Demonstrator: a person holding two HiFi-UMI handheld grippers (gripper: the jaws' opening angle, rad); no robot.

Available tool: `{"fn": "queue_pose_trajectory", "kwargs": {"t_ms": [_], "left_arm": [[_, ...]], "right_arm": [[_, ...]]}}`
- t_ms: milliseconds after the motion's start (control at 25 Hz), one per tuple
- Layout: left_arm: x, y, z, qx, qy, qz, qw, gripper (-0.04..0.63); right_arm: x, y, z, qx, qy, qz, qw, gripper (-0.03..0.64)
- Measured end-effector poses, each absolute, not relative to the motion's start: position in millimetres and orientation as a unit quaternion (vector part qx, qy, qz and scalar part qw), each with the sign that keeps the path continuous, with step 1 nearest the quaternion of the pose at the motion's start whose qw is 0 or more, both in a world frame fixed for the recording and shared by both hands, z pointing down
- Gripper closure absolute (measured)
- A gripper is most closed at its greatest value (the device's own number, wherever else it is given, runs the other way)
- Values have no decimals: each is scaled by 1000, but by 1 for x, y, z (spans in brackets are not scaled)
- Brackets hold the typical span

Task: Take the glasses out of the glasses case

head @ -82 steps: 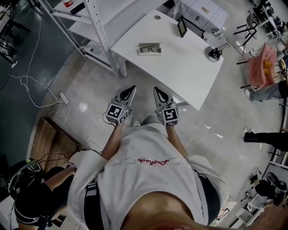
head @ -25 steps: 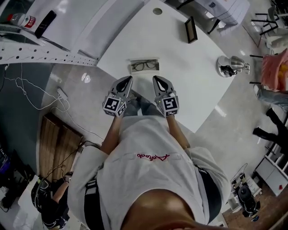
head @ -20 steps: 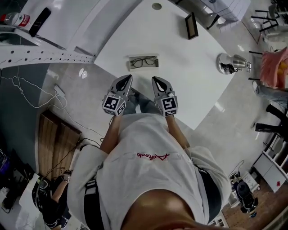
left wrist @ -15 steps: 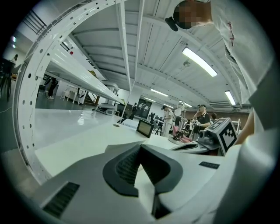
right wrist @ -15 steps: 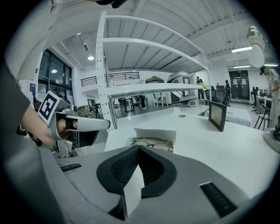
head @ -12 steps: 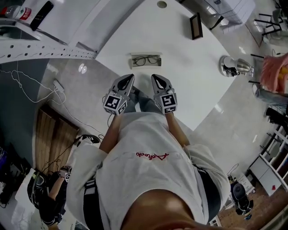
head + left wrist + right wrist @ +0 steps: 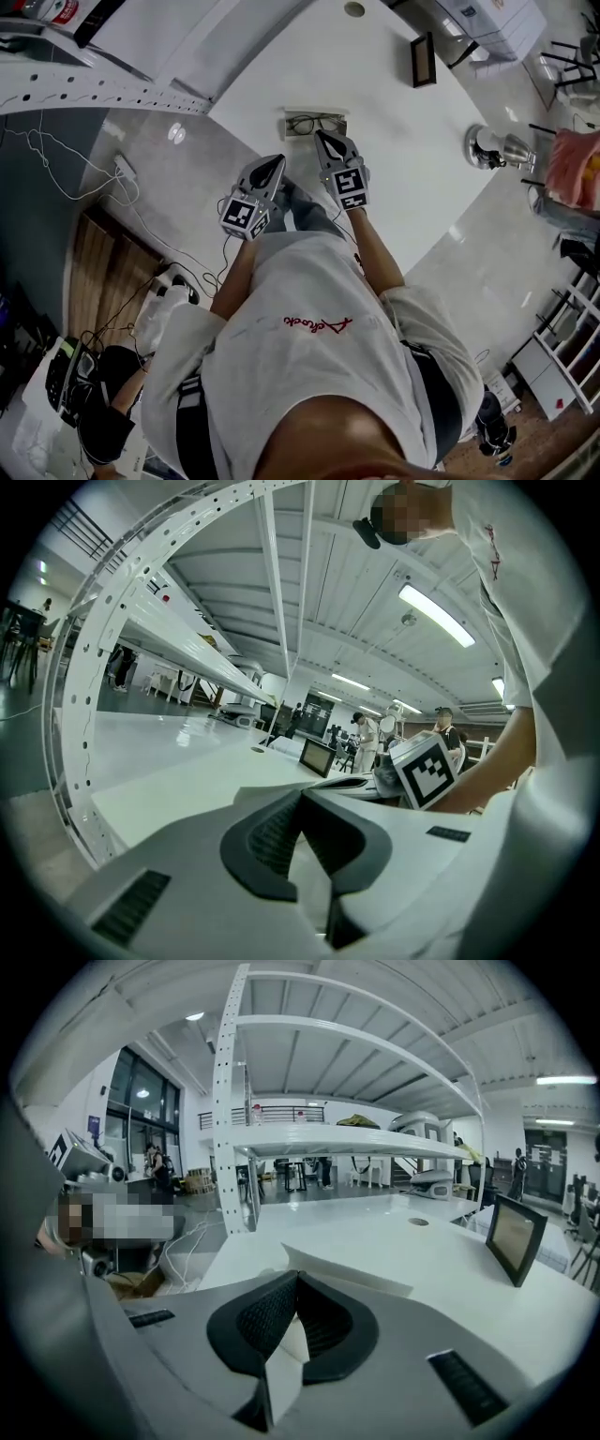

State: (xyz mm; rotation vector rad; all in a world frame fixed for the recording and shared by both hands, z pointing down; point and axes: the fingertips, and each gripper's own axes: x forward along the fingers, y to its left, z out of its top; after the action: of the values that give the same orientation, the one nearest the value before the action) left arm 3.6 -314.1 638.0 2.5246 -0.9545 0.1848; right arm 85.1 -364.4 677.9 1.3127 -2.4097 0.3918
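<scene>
Right tongs closed, just beside glasses case, left tongs closed farther back, both empty

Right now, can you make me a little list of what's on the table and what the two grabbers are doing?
table: white tabletop
case: open grey rectangular glasses case, near the table's edge
glasses: black-framed glasses, lying inside the case
right gripper: fingers shut, empty, tips at the case's near side; touch unclear
left gripper: fingers shut, empty, short of the case
also there: small black-framed screen, standing farther back
task: glasses not yet taken out
</scene>
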Motion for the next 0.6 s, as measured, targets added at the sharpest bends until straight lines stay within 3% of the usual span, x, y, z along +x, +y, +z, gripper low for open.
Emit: {"fn": "queue_pose_trajectory", "kwargs": {"t_ms": [160,360,600], "left_arm": [[0,-313,639,908,-353,59,219,572],[-7,-314,639,904,-363,56,222,572],[-10,-314,638,900,-369,52,226,572]], "right_arm": [[87,-376,691,445,-851,90,262,620],[82,-380,704,364,-827,-84,420,620],[79,-380,720,286,-785,-199,512,619]]}}
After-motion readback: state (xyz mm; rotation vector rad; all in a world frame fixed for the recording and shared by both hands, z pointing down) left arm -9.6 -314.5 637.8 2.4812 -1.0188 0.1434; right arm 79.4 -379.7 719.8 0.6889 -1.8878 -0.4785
